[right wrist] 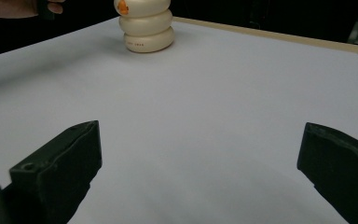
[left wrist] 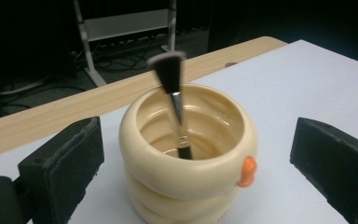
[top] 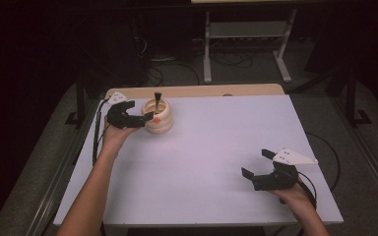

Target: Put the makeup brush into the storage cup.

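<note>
A cream ribbed cup (top: 158, 118) with an orange spot on its side stands near the far left of the white table (top: 216, 147). A black-headed brush (top: 157, 101) stands in it, handle down, leaning on the rim. In the left gripper view the brush (left wrist: 175, 102) looks blurred inside the cup (left wrist: 186, 158). My left gripper (top: 140, 112) is open just left of the cup, its jaws to either side of the cup and apart from it (left wrist: 199, 140). My right gripper (top: 256, 163) is open near the front right with nothing between its jaws (right wrist: 204, 142). Far off sits the cup (right wrist: 144, 28).
A wooden strip (top: 202, 91) runs along the table's far edge. Beyond it, on the dark floor, stand a metal frame's legs (top: 246, 44) and loose cables. The table's front edge lies close to my right hand.
</note>
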Motion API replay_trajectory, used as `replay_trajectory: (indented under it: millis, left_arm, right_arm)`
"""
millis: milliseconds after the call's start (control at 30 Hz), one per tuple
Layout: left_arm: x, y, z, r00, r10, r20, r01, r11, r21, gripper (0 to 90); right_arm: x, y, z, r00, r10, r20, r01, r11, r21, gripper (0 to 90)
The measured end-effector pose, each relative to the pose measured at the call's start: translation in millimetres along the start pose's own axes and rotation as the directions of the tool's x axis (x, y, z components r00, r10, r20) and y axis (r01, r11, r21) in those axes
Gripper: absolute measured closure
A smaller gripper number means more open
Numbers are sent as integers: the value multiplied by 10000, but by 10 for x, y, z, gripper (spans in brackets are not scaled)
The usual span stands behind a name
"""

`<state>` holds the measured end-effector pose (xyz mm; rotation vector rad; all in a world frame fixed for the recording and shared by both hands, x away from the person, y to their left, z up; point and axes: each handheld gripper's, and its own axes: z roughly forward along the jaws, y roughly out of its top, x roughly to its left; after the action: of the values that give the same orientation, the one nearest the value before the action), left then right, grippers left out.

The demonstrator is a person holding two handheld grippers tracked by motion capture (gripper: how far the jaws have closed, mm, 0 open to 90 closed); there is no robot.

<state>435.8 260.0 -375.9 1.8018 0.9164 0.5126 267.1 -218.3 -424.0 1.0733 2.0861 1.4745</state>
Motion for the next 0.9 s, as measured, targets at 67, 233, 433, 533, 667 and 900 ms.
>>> replay_trajectory:
  millis: [67,233,433,533,667,900]
  left_arm:
    - [-20,-5,-40,10000,42,40,-42,10000,-22,14]
    - [-66,-32,-138,9993,201,304,-202,9998,9,0]
    - [-121,-86,-218,9988,202,448,-202,9998,-10,0]
    - [-162,-123,-256,9986,164,500,-163,9999,-31,0]
    - [-220,-167,-322,9979,216,603,-212,9997,-74,0]
    - [-335,-234,-461,9966,215,791,-202,9997,-170,0]
  right_arm:
    - [-6,6,4,10000,-27,25,27,10000,-67,0]
    - [7,10,28,10000,-3,4,3,10000,6,0]
    - [14,5,28,10000,-43,20,42,10000,39,0]
    - [2,4,23,10000,-32,46,32,10000,33,0]
    - [-5,5,19,10000,-21,52,21,10000,3,0]
    - [-4,11,12,10000,-23,36,23,10000,-91,0]
